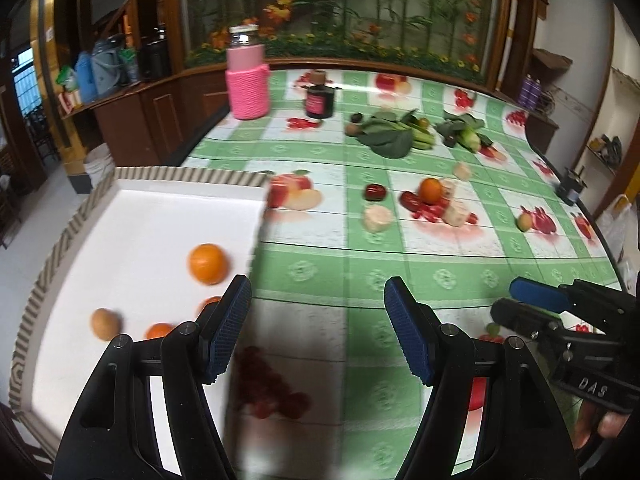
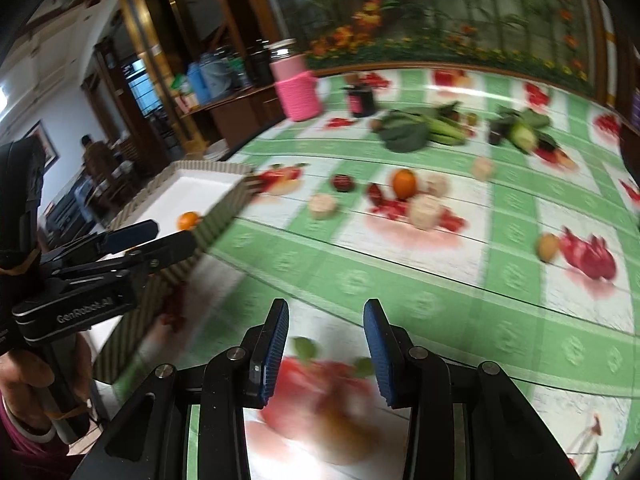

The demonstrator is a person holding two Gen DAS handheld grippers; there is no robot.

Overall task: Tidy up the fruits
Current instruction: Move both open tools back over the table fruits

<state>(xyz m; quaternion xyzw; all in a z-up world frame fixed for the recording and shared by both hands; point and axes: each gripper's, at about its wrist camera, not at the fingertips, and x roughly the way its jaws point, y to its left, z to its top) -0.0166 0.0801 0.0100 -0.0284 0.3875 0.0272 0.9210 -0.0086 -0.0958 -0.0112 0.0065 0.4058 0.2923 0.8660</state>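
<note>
Both my grippers are empty; the left gripper (image 1: 318,332) has its fingers spread wide over the near right edge of the white tray (image 1: 152,216), and the right gripper (image 2: 326,350) is parted over bare tablecloth (image 2: 420,272), grasping nothing. The tray sits at the near left and already holds an orange (image 1: 208,263), a brownish round fruit (image 1: 105,323) and two more orange ones partly hidden behind my left finger. The loose fruit lies farther off in mid-table: another orange (image 1: 431,191), a dark red fruit (image 1: 375,191), and a small yellowish one (image 1: 524,222) to the far right. The views are blurred, so I judge a hasty reach could nudge round fruit into rolling; the printed fruit on the cloth could fool my aim; my left finger could knock the tray rim.
</note>
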